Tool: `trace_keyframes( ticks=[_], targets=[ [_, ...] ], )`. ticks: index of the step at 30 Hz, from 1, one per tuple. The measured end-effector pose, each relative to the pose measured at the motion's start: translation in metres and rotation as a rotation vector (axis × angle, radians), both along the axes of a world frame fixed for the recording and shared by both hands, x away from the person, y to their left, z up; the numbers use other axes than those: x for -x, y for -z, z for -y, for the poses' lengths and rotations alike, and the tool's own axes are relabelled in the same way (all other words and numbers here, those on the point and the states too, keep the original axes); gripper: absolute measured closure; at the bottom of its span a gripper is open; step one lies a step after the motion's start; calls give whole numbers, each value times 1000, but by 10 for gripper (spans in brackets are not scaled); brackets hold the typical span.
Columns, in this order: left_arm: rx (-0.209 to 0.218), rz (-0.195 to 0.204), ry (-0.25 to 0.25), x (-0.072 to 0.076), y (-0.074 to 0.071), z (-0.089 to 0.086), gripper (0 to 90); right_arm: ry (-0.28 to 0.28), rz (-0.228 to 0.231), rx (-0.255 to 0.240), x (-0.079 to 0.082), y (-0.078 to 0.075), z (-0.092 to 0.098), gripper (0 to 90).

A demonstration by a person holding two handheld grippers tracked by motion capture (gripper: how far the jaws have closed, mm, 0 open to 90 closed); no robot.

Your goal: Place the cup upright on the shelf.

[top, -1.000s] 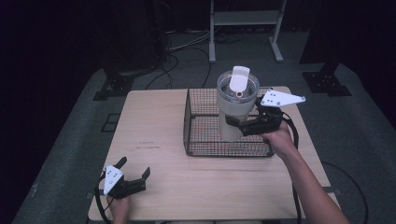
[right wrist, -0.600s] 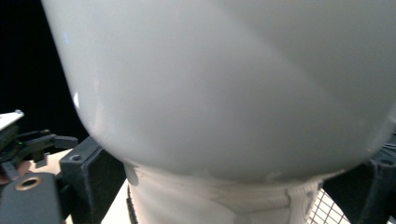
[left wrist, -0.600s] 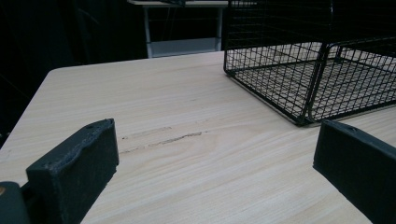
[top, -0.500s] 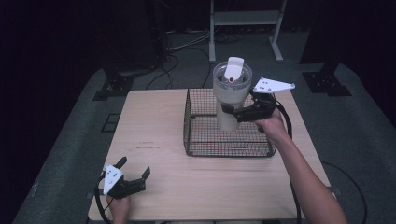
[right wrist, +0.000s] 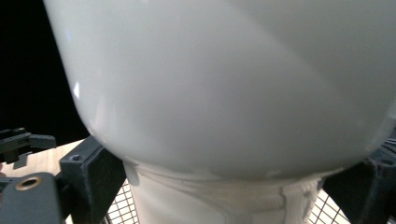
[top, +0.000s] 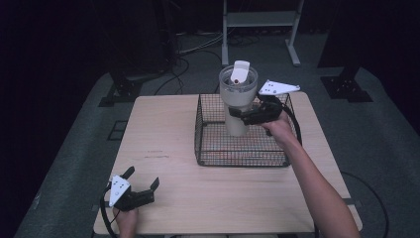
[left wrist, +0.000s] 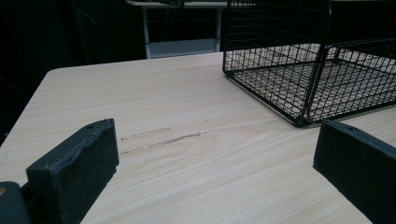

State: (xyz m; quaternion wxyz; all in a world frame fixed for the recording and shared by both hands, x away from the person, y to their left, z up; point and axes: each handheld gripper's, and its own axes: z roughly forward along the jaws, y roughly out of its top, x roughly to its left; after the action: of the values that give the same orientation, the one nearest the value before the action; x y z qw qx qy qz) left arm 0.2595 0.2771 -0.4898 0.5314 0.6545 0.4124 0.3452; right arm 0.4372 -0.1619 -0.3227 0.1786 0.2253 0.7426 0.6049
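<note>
A white tumbler [top: 237, 96] with a clear lid and a raised flip tab stands upright over the black wire basket [top: 242, 162]. My right gripper [top: 236, 114] is shut on its narrower lower body from the right. In the right gripper view the tumbler [right wrist: 224, 84] bulges wide just above the black jaws of the right gripper [right wrist: 229, 198]. I cannot tell whether its base touches the basket floor. At the table's front left corner my left gripper [top: 142, 177] rests open, holding nothing. In its own view the left gripper [left wrist: 217, 163] has only bare wood between its jaws.
The wooden table [top: 163, 134] has a faint scratch mark [left wrist: 163, 139] ahead of the left gripper. The basket's near corner [left wrist: 303, 88] stands to its front right. A metal stand [top: 260, 20] and cables lie on the dark floor behind the table.
My right gripper has carried the tumbler upward and a little to the left over the basket. The left gripper has stayed where it was.
</note>
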Motion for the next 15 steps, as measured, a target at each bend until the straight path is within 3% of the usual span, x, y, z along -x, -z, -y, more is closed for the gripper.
trace_keyframes(
  ticks=[15],
  targets=[
    [1, 2, 4, 0, 0, -1, 0, -26, -82, 26, -27, 36, -17, 91]
  ],
)
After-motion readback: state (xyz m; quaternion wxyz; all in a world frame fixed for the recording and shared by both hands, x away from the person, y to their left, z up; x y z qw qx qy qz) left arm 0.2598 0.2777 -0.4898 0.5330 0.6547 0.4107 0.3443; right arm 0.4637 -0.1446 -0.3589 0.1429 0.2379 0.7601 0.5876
